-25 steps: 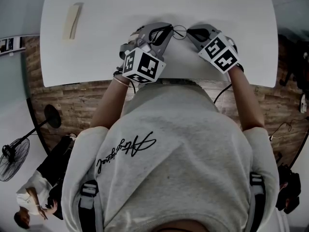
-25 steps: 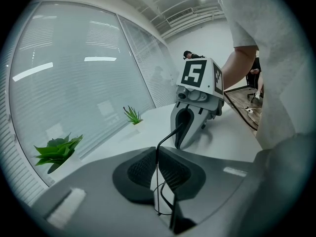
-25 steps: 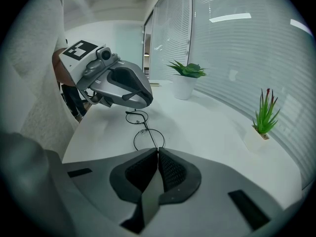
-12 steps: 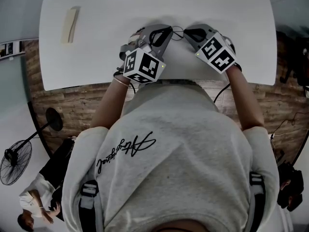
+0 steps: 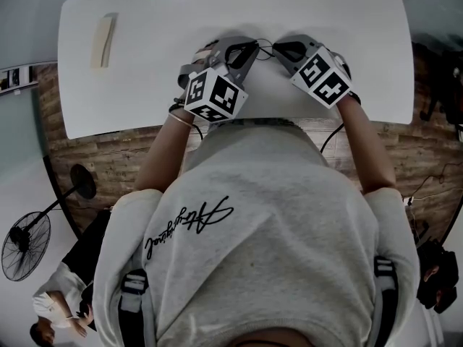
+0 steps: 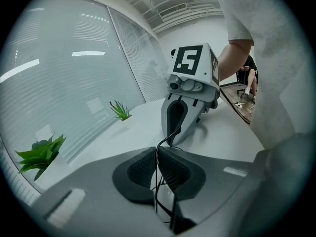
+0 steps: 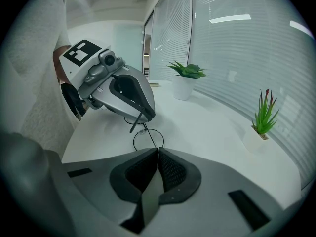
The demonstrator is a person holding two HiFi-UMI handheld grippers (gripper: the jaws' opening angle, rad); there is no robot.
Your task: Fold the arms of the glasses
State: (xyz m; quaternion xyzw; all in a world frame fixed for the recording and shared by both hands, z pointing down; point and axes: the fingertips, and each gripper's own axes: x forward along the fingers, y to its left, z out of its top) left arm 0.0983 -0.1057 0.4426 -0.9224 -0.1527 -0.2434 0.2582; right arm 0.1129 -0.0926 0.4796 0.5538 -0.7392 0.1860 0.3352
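Here the left gripper [image 6: 157, 151] is pinched tight on a thin arm of the round, black wire-framed glasses [image 6: 157, 186], the wire running down between its pads. Tip to tip with it, the right gripper [image 7: 158, 151] is clamped on the frame at the edge of a round lens [image 7: 147, 139]. The glasses span both tips over the white table [image 5: 325, 9]. Beyond the right gripper stand two green plants in white pots [image 7: 183, 85].

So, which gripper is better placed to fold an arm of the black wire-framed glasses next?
Probably left. The left gripper is shut on an arm of the thin black wire glasses; the right gripper pinches the frame beside a round lens, steadying it.
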